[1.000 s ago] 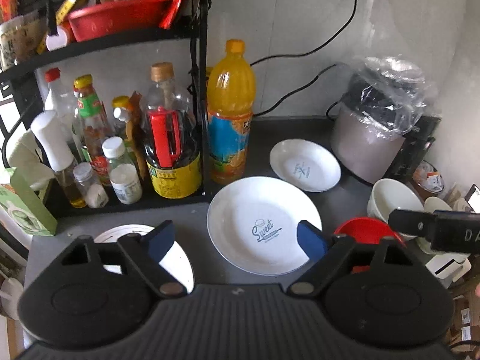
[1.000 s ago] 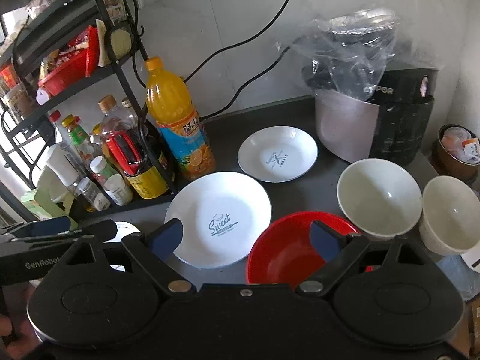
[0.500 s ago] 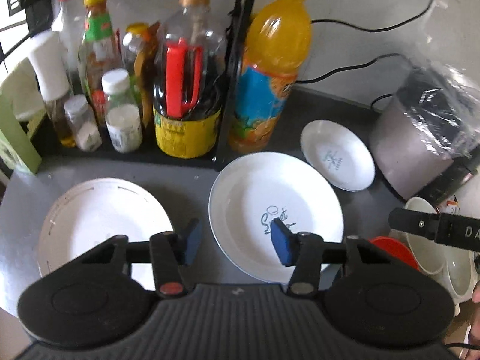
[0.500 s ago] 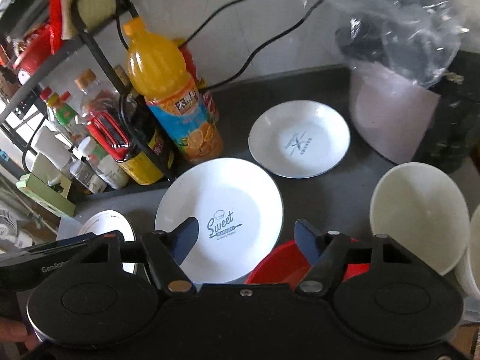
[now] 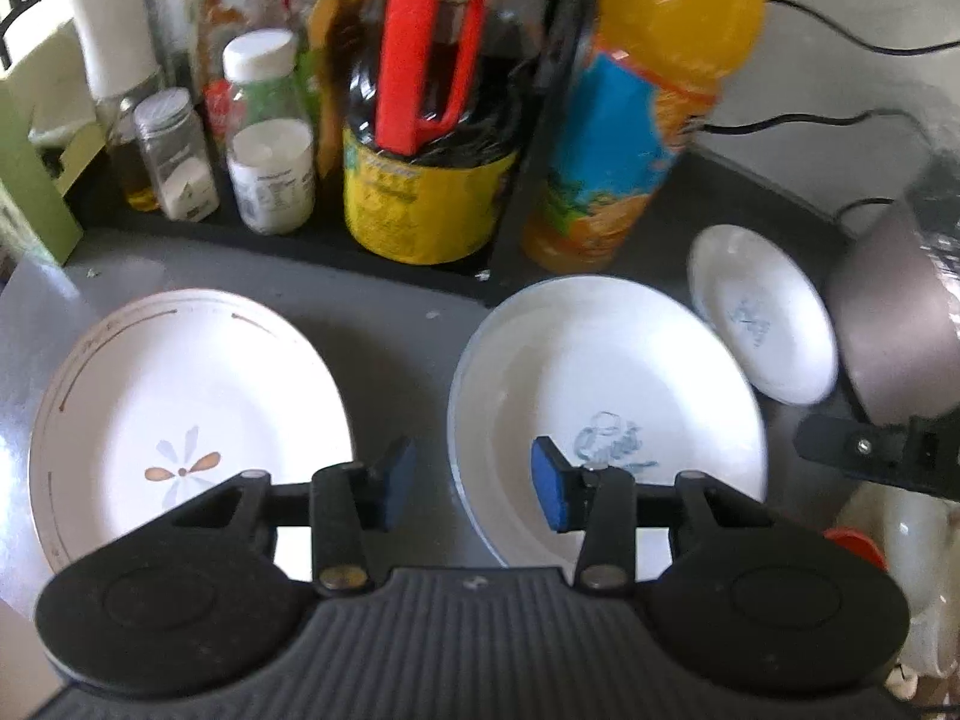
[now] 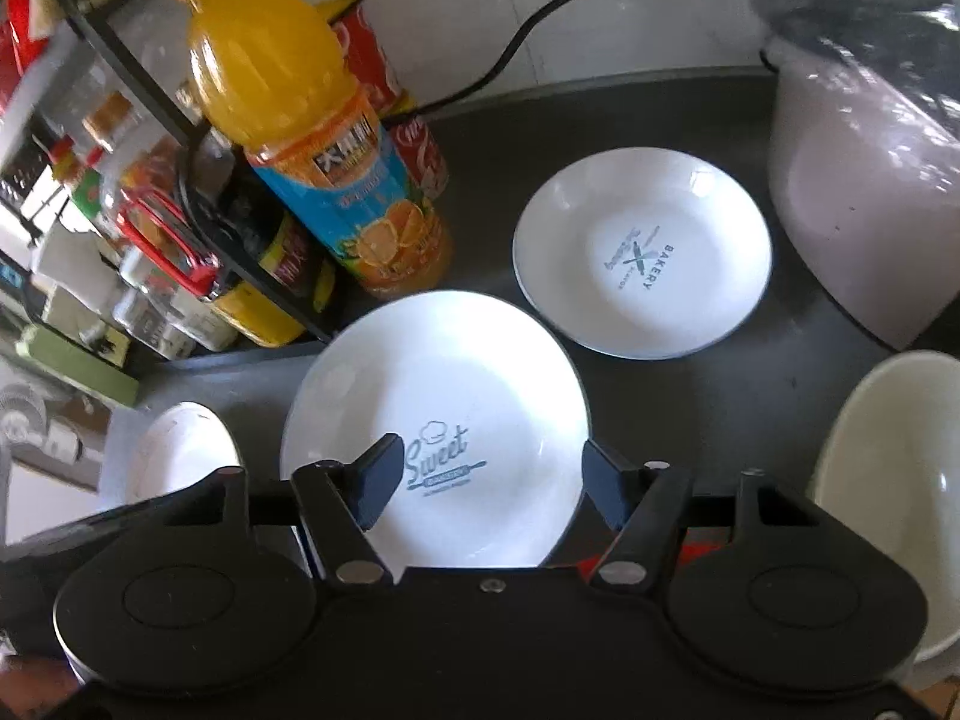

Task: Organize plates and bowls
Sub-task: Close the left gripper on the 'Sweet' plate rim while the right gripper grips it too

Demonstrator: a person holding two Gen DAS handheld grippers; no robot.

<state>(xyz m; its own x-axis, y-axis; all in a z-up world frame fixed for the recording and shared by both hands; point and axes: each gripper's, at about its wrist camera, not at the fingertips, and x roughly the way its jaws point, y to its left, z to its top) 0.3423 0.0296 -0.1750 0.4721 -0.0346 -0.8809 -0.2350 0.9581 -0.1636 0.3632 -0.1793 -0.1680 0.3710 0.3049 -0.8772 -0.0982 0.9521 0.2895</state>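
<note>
A white "Sweet" plate (image 5: 606, 396) (image 6: 444, 414) lies mid-counter. A flower-patterned plate (image 5: 180, 414) (image 6: 180, 450) lies to its left, and a smaller "Bakery" plate (image 5: 762, 312) (image 6: 642, 252) lies behind it to the right. My left gripper (image 5: 474, 486) is open, its fingers either side of the Sweet plate's left rim, holding nothing. My right gripper (image 6: 489, 483) is open above the Sweet plate's near edge. A white bowl (image 6: 894, 480) sits at right. A red bowl (image 5: 852, 546) is mostly hidden.
A wire rack of bottles and jars (image 5: 270, 120) stands behind the plates, with an orange juice bottle (image 5: 636, 108) (image 6: 312, 138) beside it. A plastic-covered rice cooker (image 6: 870, 180) stands at the back right, with cables along the wall.
Both grippers have moved forward and lower toward the Sweet plate. Their jaws have narrowed from wide open but stay open. The flower plate is in fuller view on the left.
</note>
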